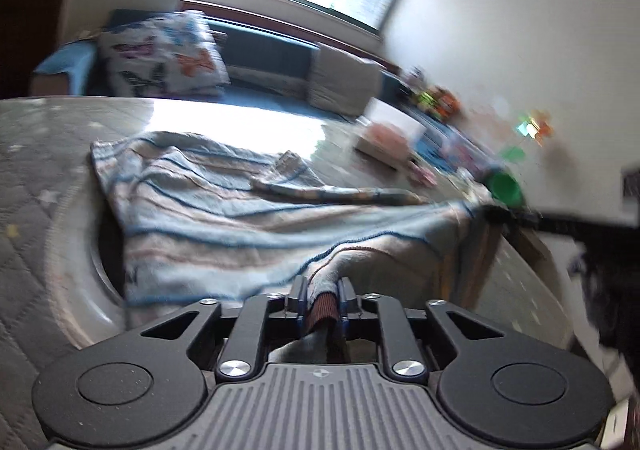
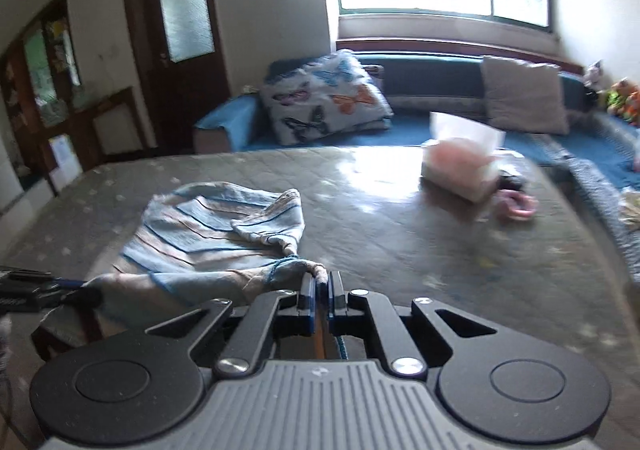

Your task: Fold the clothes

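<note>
A pale blue and beige striped garment (image 1: 224, 210) lies stretched over the near part of a grey quilted table (image 1: 36, 186). My left gripper (image 1: 323, 292) is shut on a bunched edge of it, with brown ribbed trim between the fingers. In the left wrist view the right gripper (image 1: 496, 215) shows at the right, pinching the garment's other end. In the right wrist view my right gripper (image 2: 320, 290) is shut on a twisted corner of the garment (image 2: 212, 234), which trails left across the table (image 2: 400, 250). The left gripper (image 2: 44, 292) shows at the left edge, gripping the cloth.
A tissue box (image 2: 460, 166) and a small pink item (image 2: 516, 204) sit on the table's far right. A blue sofa (image 2: 440, 130) behind holds a butterfly-print pillow (image 2: 324, 98), a grey cushion (image 2: 524, 94) and toys (image 2: 620, 98). A green object (image 1: 506, 188) is right of the table.
</note>
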A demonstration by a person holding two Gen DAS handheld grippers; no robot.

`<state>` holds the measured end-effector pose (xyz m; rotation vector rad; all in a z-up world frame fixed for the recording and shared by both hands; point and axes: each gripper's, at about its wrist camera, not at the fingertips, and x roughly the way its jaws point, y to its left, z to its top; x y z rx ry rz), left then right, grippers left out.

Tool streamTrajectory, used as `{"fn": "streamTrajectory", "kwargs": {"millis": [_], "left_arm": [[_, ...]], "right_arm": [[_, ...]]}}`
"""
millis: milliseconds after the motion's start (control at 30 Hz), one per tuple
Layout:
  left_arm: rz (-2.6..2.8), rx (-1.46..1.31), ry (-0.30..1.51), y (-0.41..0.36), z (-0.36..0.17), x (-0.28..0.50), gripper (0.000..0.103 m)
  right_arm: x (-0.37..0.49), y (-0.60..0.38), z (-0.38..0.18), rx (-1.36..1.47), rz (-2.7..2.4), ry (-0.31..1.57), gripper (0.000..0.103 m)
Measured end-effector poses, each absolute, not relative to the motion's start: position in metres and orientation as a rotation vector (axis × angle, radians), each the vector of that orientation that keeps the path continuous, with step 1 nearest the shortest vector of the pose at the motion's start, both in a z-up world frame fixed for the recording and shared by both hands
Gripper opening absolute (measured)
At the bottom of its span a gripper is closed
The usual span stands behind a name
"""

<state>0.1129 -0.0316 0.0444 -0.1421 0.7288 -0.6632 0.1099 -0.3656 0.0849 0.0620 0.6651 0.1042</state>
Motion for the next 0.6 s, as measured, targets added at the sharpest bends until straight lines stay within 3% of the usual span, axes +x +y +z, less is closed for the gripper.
{"fn": "streamTrajectory", "kwargs": {"millis": [67, 100, 333, 367, 400, 467, 600], "left_arm": [[-0.703, -0.113, 0.734, -0.041, 0.043, 0.102, 0.04], [-0.718, -0.1, 0.737, -0.043, 0.043, 0.098, 0.042], [-0.735, -0.059, 0.721, -0.042, 0.045, 0.085, 0.042], [-0.728, -0.06, 0.719, -0.04, 0.046, 0.085, 0.042], [-0.723, -0.06, 0.72, -0.039, 0.046, 0.086, 0.042], [-0.73, -0.055, 0.717, -0.038, 0.046, 0.084, 0.042], [-0.762, -0.032, 0.717, -0.048, 0.042, 0.079, 0.042]], "right_arm": [[0.105, -0.373, 0.083, 0.054, 0.064, 0.682, 0.005], [0.104, -0.379, 0.079, 0.046, 0.031, 0.707, 0.006], [0.104, -0.389, 0.058, -0.019, -0.035, 0.79, 0.011], [0.104, -0.387, 0.058, -0.012, -0.018, 0.785, 0.015], [0.105, -0.384, 0.057, -0.015, -0.009, 0.784, 0.027], [0.104, -0.379, 0.054, -0.018, 0.0, 0.789, 0.038], [0.091, -0.382, 0.036, 0.038, -0.006, 0.848, 0.038]]}}
